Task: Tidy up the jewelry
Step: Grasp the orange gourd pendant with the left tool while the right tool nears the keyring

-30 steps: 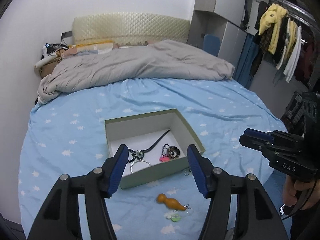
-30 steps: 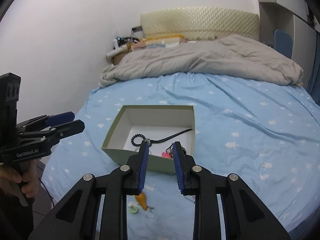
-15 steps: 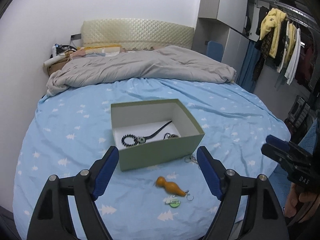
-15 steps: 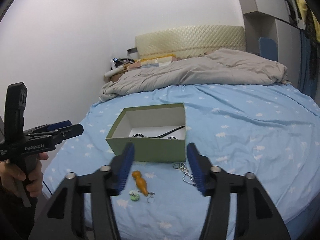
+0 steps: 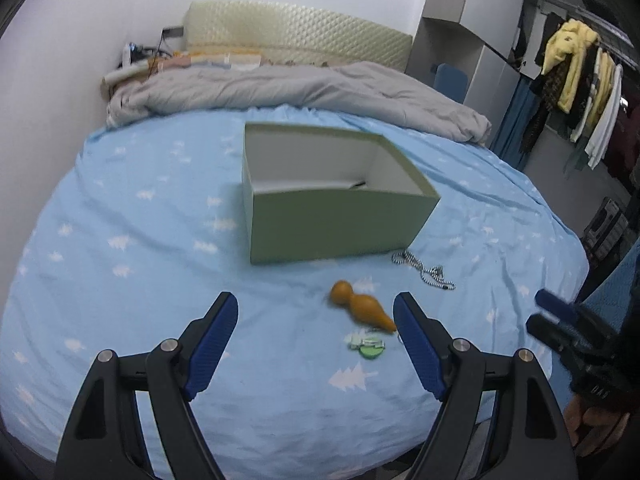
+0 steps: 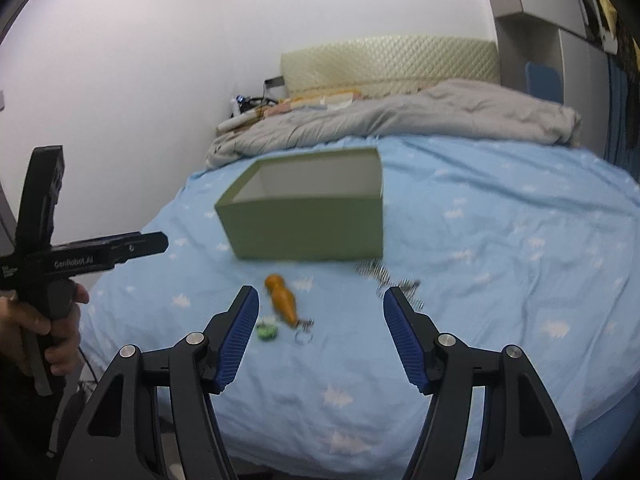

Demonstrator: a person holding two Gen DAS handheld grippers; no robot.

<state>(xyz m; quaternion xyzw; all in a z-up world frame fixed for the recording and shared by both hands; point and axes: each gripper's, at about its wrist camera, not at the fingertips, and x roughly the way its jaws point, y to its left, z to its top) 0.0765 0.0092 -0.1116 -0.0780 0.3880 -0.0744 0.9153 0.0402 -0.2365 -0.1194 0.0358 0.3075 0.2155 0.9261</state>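
Observation:
An open green box (image 5: 336, 224) (image 6: 308, 228) stands on the blue bed sheet; its contents are hidden by the near wall. In front of it lie an orange gourd charm (image 5: 358, 307) (image 6: 282, 298) with a key ring and a small green tag (image 5: 370, 346) (image 6: 266, 330), and a beaded metal chain (image 5: 424, 270) (image 6: 394, 278) near the box's right corner. My left gripper (image 5: 316, 344) is open and empty, low over the sheet left of the gourd. My right gripper (image 6: 320, 336) is open and empty, short of the gourd and chain.
A grey duvet (image 5: 304, 88) is bunched at the head of the bed before a padded headboard (image 5: 296, 36). Clothes hang on a rack (image 5: 580, 76) at the right. A white wall runs along the left side.
Both grippers have pulled back and dropped lower, away from over the box. The right gripper's jaws have opened wide. The box interior has gone out of sight.

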